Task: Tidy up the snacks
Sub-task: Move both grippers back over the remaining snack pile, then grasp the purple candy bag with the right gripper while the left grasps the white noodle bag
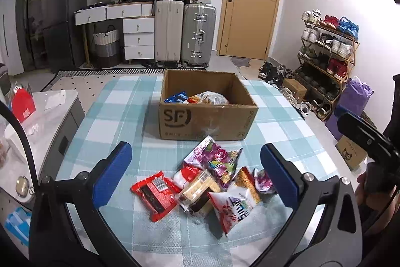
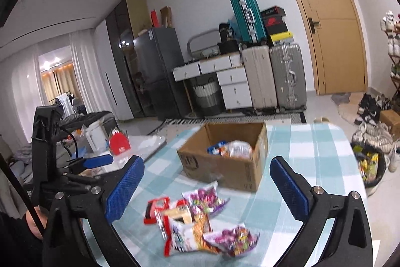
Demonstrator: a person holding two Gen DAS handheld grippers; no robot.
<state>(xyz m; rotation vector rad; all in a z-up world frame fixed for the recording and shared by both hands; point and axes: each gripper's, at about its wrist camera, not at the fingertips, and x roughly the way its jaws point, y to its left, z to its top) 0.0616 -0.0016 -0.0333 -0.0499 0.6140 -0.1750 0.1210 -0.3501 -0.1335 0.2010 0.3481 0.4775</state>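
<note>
The snack pile (image 1: 210, 182) lies on the checked surface (image 1: 120, 111), between the wide-open jaws of the left gripper (image 1: 195, 174) and slightly beyond its fingertips; neither blue pad (image 1: 111, 177) touches a packet. The right gripper (image 2: 207, 187) also has its jaws spread wide and holds nothing, with the same pile (image 2: 197, 219) lying between and below its pads, blurred in that view.

The pile is a loose, overlapping heap: a red packet (image 1: 156, 194) at its left edge, a pale yellow bar-shaped packet (image 1: 196, 189) in the middle, a purple-and-pink bag (image 1: 215, 162) at the far side, an orange bag (image 1: 246, 182) and a white bag with red and blue print (image 1: 233, 209) nearest the camera.

Just beyond the pile stands an open cardboard box (image 1: 207, 124), marked "SF" on its front, holding a blue packet (image 1: 176, 98) and a clear, crinkled bag (image 1: 212, 98).
</note>
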